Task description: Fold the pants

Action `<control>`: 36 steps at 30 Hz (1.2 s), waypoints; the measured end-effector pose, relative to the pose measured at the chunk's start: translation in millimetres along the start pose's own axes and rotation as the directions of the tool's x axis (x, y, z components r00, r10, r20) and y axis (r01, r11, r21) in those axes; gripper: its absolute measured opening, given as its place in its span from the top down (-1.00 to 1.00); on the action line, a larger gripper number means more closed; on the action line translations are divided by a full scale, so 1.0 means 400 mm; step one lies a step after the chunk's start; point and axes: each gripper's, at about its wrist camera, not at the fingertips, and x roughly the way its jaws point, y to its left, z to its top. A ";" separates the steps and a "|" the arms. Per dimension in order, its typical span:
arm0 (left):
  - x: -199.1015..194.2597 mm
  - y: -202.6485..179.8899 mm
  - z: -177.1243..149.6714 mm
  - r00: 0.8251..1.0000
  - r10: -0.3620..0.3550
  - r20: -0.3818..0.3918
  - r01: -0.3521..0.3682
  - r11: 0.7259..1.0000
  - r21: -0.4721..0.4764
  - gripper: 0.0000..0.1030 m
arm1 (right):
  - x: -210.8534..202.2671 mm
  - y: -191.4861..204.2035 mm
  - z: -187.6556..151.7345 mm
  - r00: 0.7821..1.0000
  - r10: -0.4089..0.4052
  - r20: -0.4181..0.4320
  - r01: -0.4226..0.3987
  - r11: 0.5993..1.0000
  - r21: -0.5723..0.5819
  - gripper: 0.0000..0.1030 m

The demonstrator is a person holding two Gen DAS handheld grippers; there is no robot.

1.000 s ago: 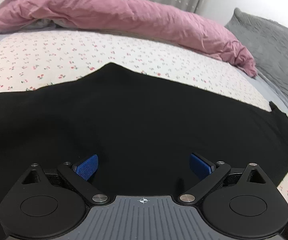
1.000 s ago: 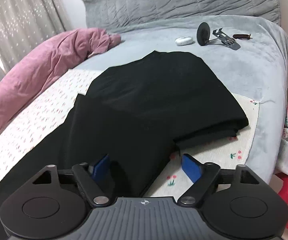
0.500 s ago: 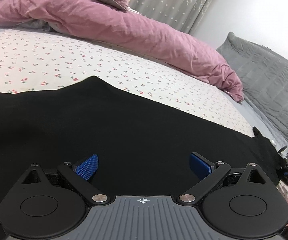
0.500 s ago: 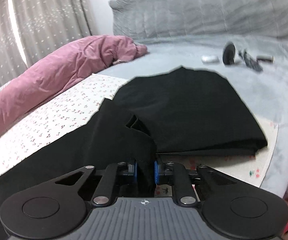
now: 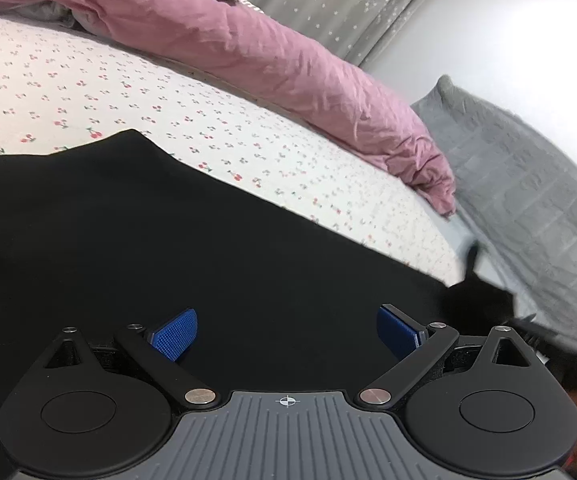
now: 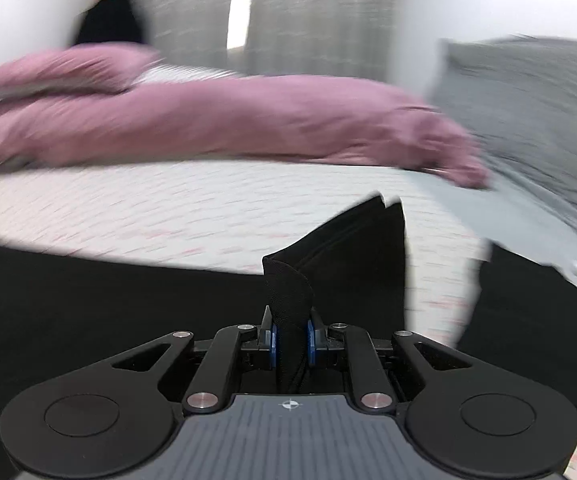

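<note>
1. My right tool (image 6: 290, 338) was clenched on a bunched fold of the black pants (image 5: 208, 264), which lay spread across the bed (image 5: 88, 80).
2. My left tool (image 5: 286, 330) hung released above them.
3. That one-sided pinch risked slipping or dragging the fold crooked.

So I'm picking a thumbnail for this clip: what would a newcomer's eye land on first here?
Likely the black pants spread across the near part of the cherry-print sheet, filling the lower half of the left view. Next, the right gripper, shut on a bunched fold of that fabric low in the centre of its blurred view, while the left gripper hangs open over the cloth. Behind both lies a crumpled pink duvet.
</note>
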 end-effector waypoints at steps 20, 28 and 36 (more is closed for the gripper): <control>0.104 0.055 0.001 0.970 -0.223 -0.096 0.192 0.946 -0.262 -0.01 | -0.037 0.305 -0.055 0.882 0.452 -0.133 -0.468 0.873 -0.136 0.70; 0.122 0.071 0.000 0.965 -0.247 -0.089 0.208 0.925 -0.318 -0.01 | -0.077 0.329 -0.047 0.810 0.574 -0.121 -0.586 0.804 -0.103 0.69; 0.134 0.059 0.000 0.983 -0.146 -0.112 0.117 0.966 -0.232 0.82 | -0.070 0.358 -0.054 0.754 0.632 -0.177 -0.653 0.749 -0.109 0.40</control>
